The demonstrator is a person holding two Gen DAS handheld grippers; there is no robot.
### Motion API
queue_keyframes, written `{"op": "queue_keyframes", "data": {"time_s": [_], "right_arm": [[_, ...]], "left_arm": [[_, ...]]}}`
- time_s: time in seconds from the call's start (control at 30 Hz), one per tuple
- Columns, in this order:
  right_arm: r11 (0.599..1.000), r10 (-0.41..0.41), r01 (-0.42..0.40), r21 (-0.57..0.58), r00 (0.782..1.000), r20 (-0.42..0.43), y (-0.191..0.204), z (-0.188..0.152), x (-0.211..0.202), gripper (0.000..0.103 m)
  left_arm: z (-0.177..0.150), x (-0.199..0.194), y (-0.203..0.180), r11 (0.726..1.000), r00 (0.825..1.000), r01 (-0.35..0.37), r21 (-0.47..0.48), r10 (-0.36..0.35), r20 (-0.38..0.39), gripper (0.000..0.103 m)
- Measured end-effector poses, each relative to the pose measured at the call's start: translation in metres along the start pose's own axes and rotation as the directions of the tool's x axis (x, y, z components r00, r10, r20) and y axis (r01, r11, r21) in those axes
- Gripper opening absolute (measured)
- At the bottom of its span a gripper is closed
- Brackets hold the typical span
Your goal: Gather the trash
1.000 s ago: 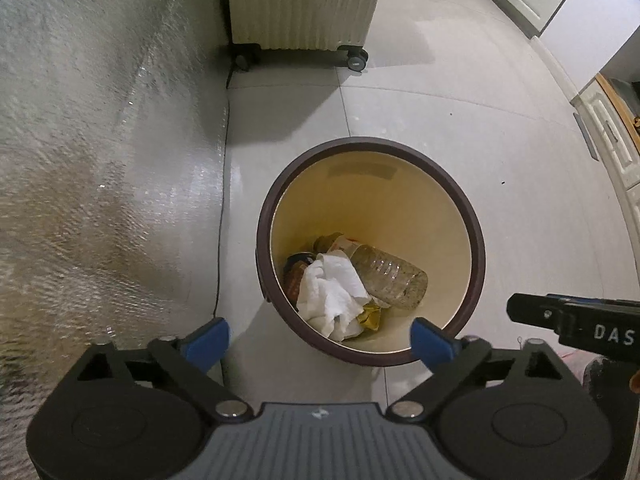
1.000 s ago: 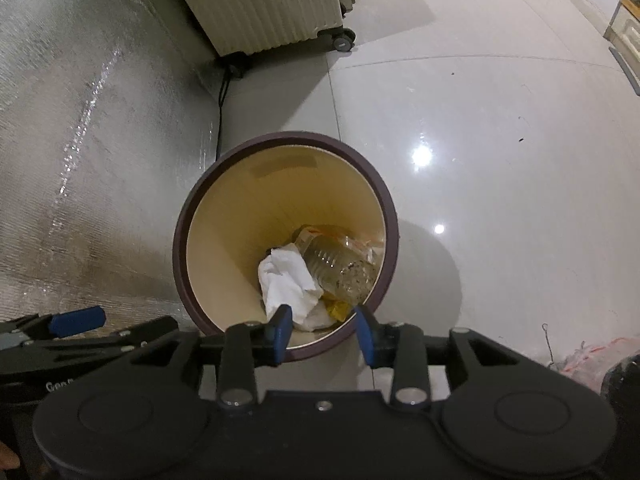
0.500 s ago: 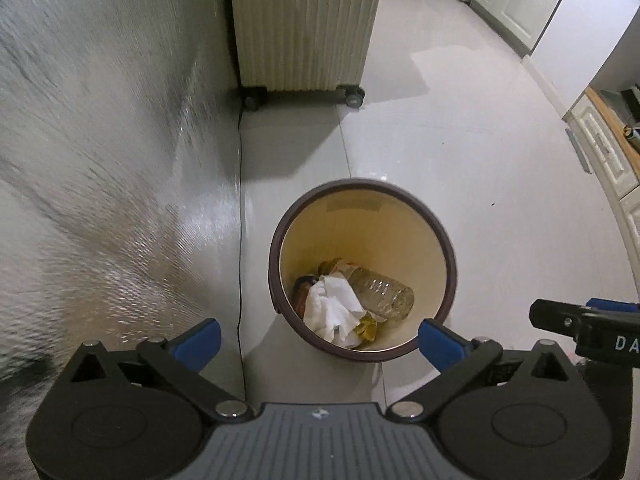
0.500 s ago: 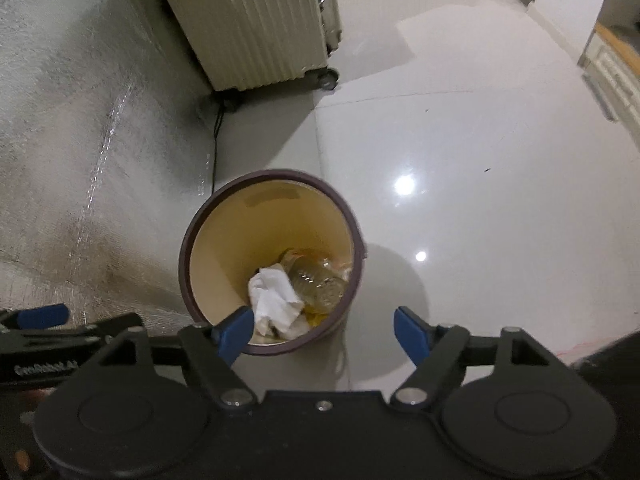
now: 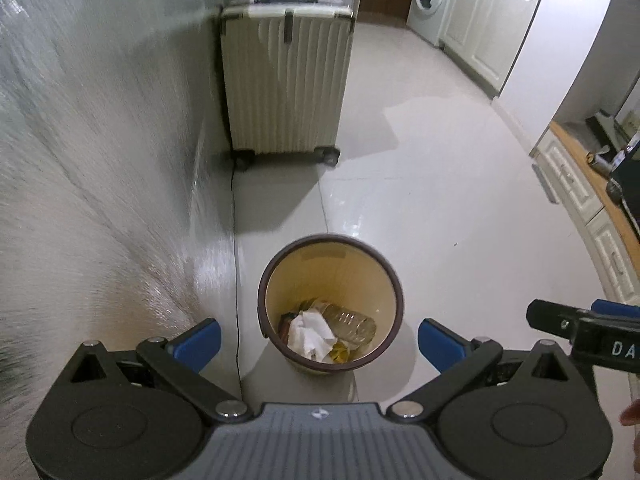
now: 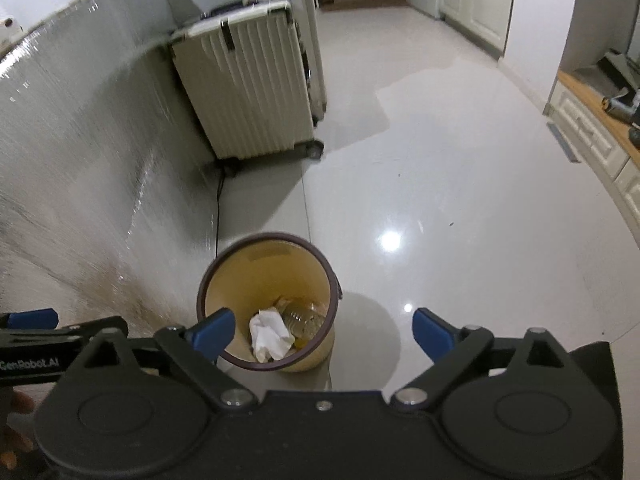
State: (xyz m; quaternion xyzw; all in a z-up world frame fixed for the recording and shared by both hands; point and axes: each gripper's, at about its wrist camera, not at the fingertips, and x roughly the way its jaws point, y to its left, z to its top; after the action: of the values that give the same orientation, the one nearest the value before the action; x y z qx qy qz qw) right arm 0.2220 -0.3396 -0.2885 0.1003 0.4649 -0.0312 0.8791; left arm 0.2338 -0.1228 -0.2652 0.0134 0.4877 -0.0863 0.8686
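Glossy pale tile floor [image 5: 420,208] | bin [image 5: 394,284] beside wall | left claw [image 5: 319,338] apart, empty | right claw [image 6: 323,330] opening, empty

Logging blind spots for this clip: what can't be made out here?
- Items under the crumpled tissue and bottle in the bin: covered, both views.
- Left wall: blurred.
- Countertop objects: too small, cut off at the right edge.
- Right claw opening, empty.

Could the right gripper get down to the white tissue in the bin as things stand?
Probably yes. The bin is uncovered, the white tissue lies on top beside the plastic bottle, and the right gripper, jaws opening and empty, hangs above the bin's mouth.
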Motion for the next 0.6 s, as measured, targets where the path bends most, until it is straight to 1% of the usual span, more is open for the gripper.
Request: {"op": "queue_keyframes", "data": {"time_s": [0.07, 0.27, 0.4, 0.6], "right_arm": [[1.000, -0.002, 0.002, -0.001, 1.000, 0.021, 0.000, 0.000, -0.016, 0.100], [1.000, -0.004, 0.004, -0.001, 0.996, 0.088, 0.000, -0.001, -0.064, 0.101], [1.000, 0.002, -0.003, 0.000, 0.992, 0.129, 0.000, -0.001, -0.097, 0.103], [1.000, 0.017, -0.016, -0.002, 0.982, 0.189, 0.005, -0.001, -0.148, 0.103]], "left_arm": [[0.000, -0.018, -0.004, 1.000, 1.000, 0.006, 0.003, -0.006, 0.022, 0.103], [0.000, -0.074, -0.015, 1.000, 0.996, 0.018, 0.015, -0.019, 0.087, 0.103], [0.000, -0.109, -0.019, 1.000, 0.992, 0.012, 0.024, -0.015, 0.127, 0.103], [-0.006, -0.155, -0.023, 0.999, 0.987, 0.023, 0.044, -0.030, 0.158, 0.103]]}}
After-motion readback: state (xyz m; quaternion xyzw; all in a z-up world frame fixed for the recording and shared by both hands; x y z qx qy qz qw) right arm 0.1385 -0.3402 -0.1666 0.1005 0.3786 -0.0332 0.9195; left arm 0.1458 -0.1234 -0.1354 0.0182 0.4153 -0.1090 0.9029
